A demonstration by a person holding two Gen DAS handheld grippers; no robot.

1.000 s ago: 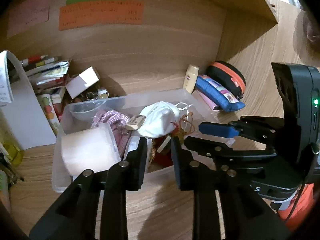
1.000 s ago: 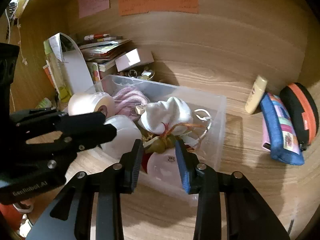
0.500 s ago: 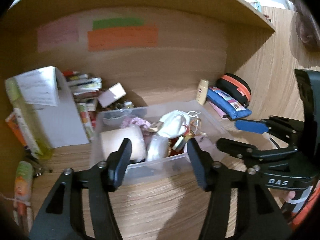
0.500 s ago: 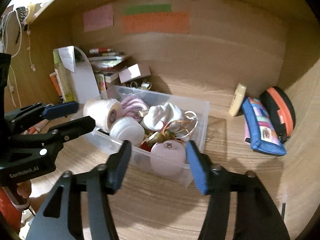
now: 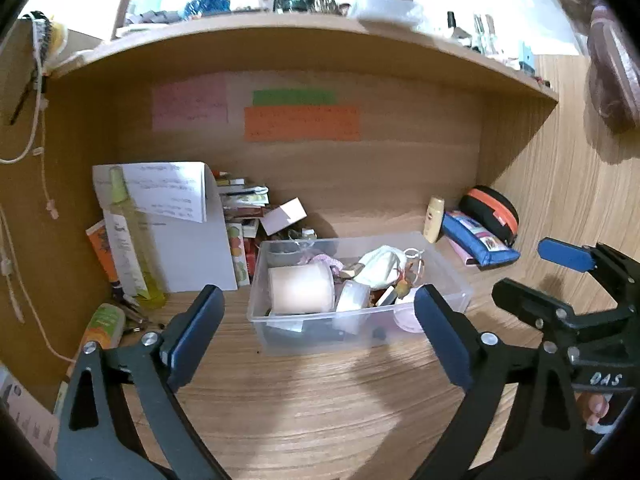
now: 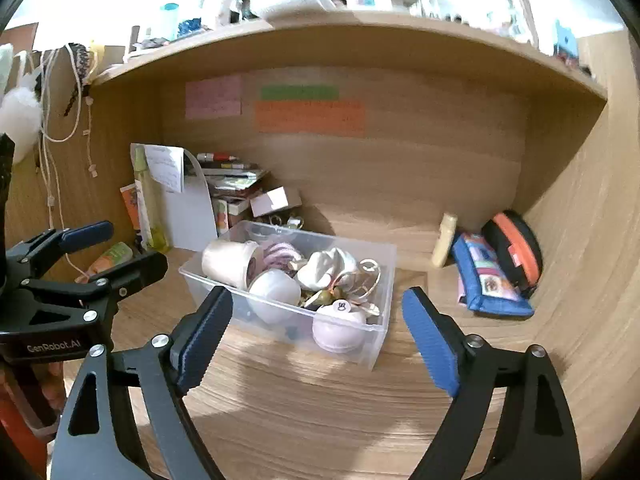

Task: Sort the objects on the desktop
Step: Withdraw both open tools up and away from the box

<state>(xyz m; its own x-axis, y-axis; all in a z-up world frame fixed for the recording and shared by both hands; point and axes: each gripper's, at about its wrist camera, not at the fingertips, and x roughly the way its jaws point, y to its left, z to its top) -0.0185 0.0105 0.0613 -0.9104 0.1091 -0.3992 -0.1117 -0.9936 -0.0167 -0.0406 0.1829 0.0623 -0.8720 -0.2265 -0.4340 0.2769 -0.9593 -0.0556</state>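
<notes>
A clear plastic box (image 5: 280,336) stands on the wooden desk, filled with small things: a white roll (image 5: 300,288), a white cloth (image 5: 380,260) and a pink round case (image 6: 338,328). My left gripper (image 5: 318,290) hangs in front of the box, back from its near wall, jaws opening wide and holding nothing. My right gripper (image 6: 317,292) hangs beside it, also short of the box, jaws opening and empty. Each shows in the other's view: right gripper (image 5: 520,268), left gripper (image 6: 134,244). The box only appears framed between the fingers; no pad touches it.
A blue pencil case (image 5: 476,240), a black and orange pouch (image 5: 492,212) and a cream tube (image 5: 434,220) lie at the back right. Papers, books and a white card box (image 5: 284,216) crowd the back left. A green and orange tube (image 5: 102,324) lies left. A cluttered shelf (image 5: 304,36) overhangs.
Both grippers have drawn back and upward from the box and their jaws have spread from nearly shut to wide. The shelf above has come into view.
</notes>
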